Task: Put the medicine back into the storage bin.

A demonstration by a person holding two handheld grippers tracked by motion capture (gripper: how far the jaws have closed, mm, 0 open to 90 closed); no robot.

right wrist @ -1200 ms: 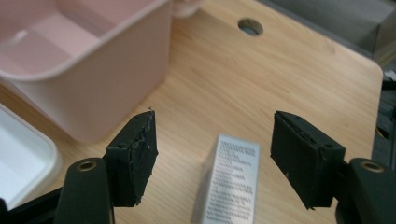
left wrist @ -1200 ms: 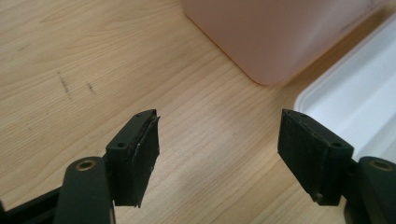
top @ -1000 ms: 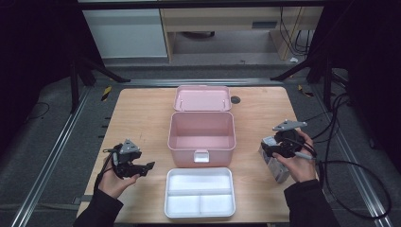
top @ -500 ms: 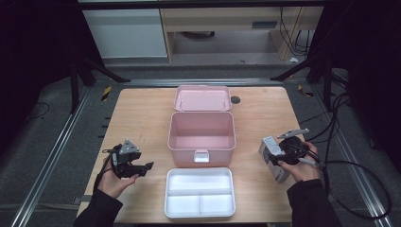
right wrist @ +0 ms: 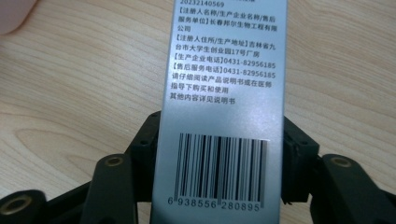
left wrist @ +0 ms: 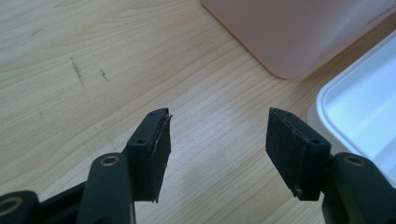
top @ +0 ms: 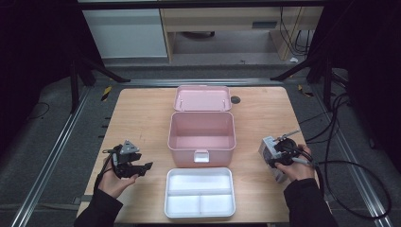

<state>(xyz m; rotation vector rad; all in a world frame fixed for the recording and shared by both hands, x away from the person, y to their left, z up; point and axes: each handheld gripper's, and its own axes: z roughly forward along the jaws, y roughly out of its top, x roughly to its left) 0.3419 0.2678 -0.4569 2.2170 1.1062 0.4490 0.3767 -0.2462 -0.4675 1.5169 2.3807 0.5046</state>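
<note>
Wooden table (top: 142, 113) carries an open pink storage box (top: 201, 132) and, just before it, a white divided tray (top: 199, 191). Since a second ago the right gripper (top: 279, 153) came lower at the table's right side; its jaws have just been closing and now clamp a grey barcoded carton (right wrist: 219, 116). I judge the carton is picked for packing. The left gripper (left wrist: 217, 135) waits with jaws apart, holding nothing, though they closed slightly.
</note>
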